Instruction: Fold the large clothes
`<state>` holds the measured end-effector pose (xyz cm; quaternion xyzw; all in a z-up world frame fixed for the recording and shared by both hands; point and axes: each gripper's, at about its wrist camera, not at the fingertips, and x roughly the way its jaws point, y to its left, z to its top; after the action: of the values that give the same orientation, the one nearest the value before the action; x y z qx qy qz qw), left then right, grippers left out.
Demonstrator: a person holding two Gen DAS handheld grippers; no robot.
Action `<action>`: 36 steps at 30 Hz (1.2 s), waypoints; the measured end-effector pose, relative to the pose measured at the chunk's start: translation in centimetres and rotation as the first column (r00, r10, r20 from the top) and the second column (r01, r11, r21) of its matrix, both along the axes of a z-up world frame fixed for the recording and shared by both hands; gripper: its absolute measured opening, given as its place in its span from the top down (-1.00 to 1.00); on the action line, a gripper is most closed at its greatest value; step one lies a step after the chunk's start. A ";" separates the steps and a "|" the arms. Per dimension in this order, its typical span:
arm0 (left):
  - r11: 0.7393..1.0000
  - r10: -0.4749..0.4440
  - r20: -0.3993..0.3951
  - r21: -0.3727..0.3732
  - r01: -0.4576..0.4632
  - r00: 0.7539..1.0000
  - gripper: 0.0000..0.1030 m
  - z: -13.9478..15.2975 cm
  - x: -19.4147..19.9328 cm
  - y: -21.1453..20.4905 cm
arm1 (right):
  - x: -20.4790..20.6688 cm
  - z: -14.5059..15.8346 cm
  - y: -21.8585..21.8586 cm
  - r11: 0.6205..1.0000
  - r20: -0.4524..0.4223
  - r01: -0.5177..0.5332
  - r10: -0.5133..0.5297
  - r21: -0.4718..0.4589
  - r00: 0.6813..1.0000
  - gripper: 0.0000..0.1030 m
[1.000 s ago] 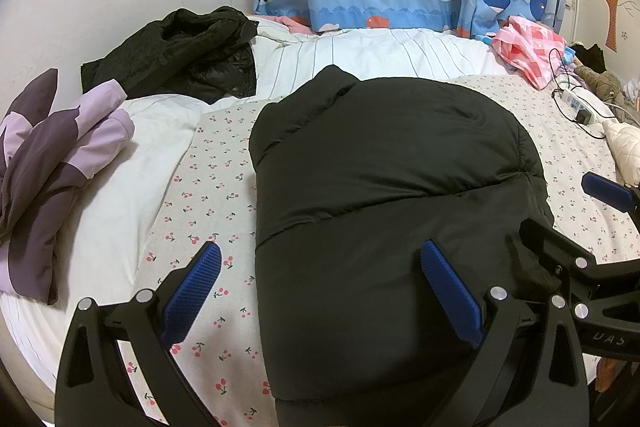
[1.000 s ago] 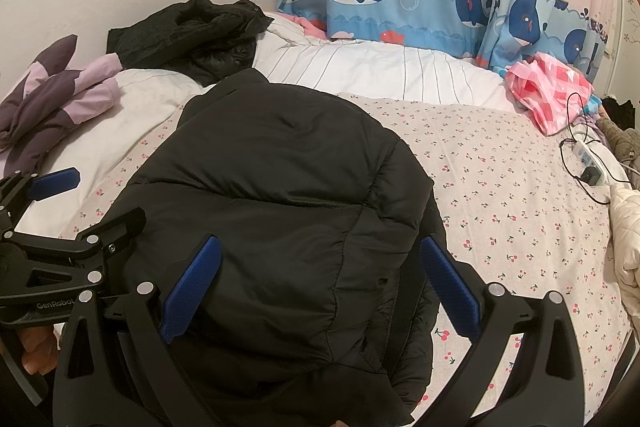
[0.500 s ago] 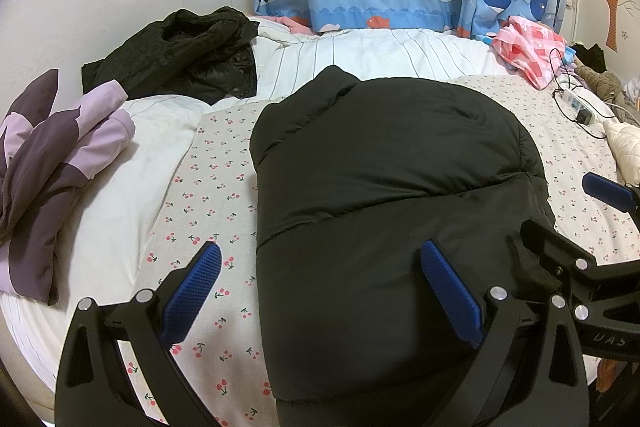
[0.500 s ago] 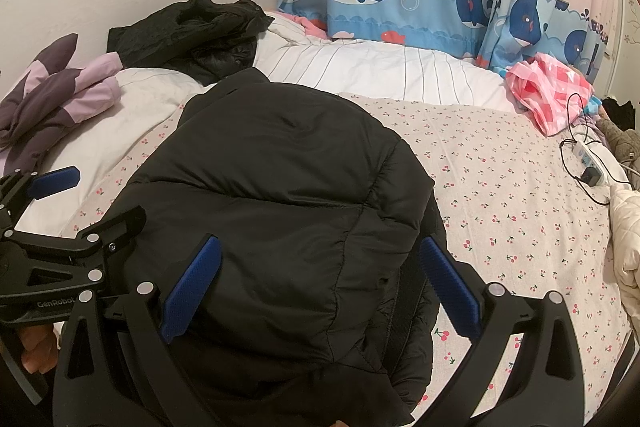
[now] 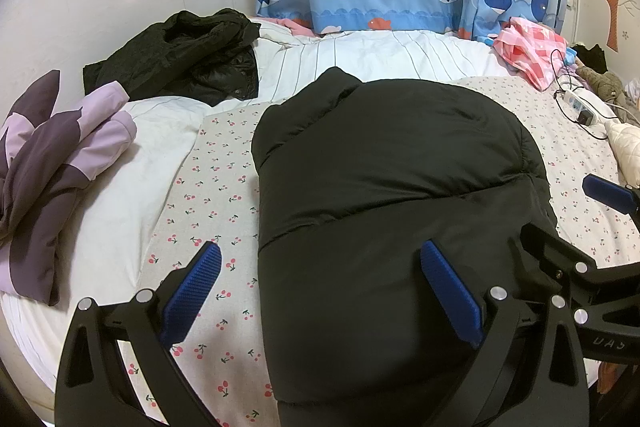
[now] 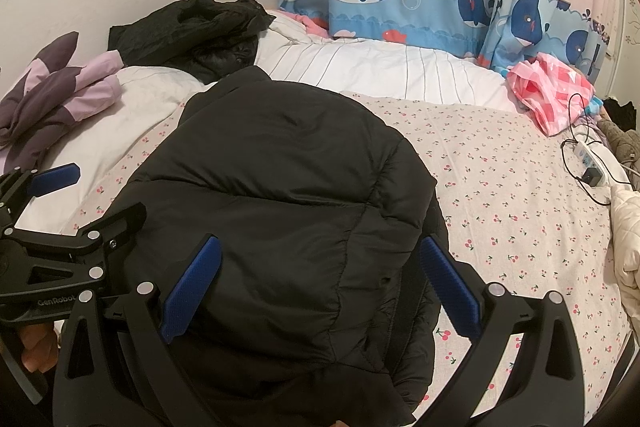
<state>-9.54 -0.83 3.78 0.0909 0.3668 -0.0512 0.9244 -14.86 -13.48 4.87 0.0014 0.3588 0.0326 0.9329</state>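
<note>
Softly quilted black puffer jacket [image 5: 392,195] mounded.

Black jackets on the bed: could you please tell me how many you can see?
2: a black puffer jacket lying folded in front of both open grippers, and a crumpled black jacket near the headboard. More may be out of view.

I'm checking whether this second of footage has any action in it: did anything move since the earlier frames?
Nothing visibly changed. The black jacket lies folded on the bed as before, and the left gripper and right gripper stay open above its near edge, gripping nothing.
</note>
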 end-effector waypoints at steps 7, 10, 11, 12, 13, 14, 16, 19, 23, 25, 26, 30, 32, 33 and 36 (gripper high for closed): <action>1.000 0.002 0.003 0.000 -0.002 1.000 -0.86 0.1 0.0 0.0 | 0.0 0.0 0.3 1.000 -0.003 -0.006 0.006 -0.005 1.000 -0.86; 1.000 0.003 0.002 0.000 -0.003 1.000 -0.86 0.1 0.0 0.0 | 0.0 0.0 0.1 1.000 -0.003 -0.005 0.005 -0.005 1.000 -0.86; 1.000 0.001 0.003 0.000 -0.001 1.000 -0.86 0.1 0.0 0.0 | 0.0 0.0 0.1 1.000 -0.003 -0.004 0.004 -0.005 1.000 -0.86; 1.000 0.002 0.003 0.000 -0.002 1.000 -0.86 0.1 0.1 0.0 | 0.0 0.0 0.2 1.000 -0.003 -0.004 0.004 -0.005 1.000 -0.86; 1.000 0.002 0.003 -0.001 -0.002 1.000 -0.86 0.1 0.0 0.0 | 0.0 0.0 0.2 1.000 -0.003 -0.004 0.004 -0.004 1.000 -0.86; 1.000 0.001 0.003 0.000 -0.001 1.000 -0.86 0.1 0.0 0.0 | 0.0 0.0 0.3 1.000 -0.004 -0.004 0.004 -0.003 1.000 -0.86; 1.000 0.002 0.003 0.000 -0.002 1.000 -0.86 0.0 0.1 0.0 | 0.0 0.0 0.4 1.000 -0.003 -0.006 0.006 -0.006 1.000 -0.86; 1.000 0.002 0.003 0.000 -0.002 1.000 -0.86 0.0 0.0 0.0 | 0.1 0.0 0.3 1.000 -0.004 -0.007 0.007 -0.006 1.000 -0.86; 1.000 0.001 0.004 0.000 -0.001 1.000 -0.86 0.0 0.0 0.1 | 0.1 0.0 0.5 1.000 -0.004 -0.006 0.006 -0.004 1.000 -0.86; 1.000 0.001 0.004 0.000 -0.001 1.000 -0.86 0.0 0.0 0.1 | 0.1 0.0 0.3 1.000 -0.004 -0.007 0.007 -0.006 1.000 -0.86; 1.000 0.001 0.005 0.001 -0.001 1.000 -0.86 0.0 0.1 0.1 | 0.1 0.0 0.3 1.000 -0.004 -0.006 0.006 -0.006 1.000 -0.86; 1.000 0.002 0.003 0.000 -0.002 1.000 -0.86 0.0 0.1 0.1 | 0.1 0.0 0.6 1.000 -0.006 -0.006 0.006 -0.006 1.000 -0.86; 1.000 0.001 0.004 0.000 -0.001 1.000 -0.86 0.0 0.0 0.1 | 0.1 0.0 0.6 1.000 -0.005 -0.006 0.006 -0.006 1.000 -0.86; 1.000 0.002 0.003 -0.001 -0.002 1.000 -0.86 0.0 0.2 0.1 | 0.1 0.0 0.4 1.000 -0.005 -0.006 0.006 -0.006 1.000 -0.86; 1.000 0.001 0.004 0.000 -0.001 1.000 -0.86 0.0 0.1 0.1 | 0.1 -0.1 0.6 1.000 -0.005 -0.006 0.006 -0.006 1.000 -0.86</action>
<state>-9.47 -0.72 3.81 0.0906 0.3652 -0.0505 0.9251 -14.77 -12.93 4.74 -0.0027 0.3614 0.0345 0.9318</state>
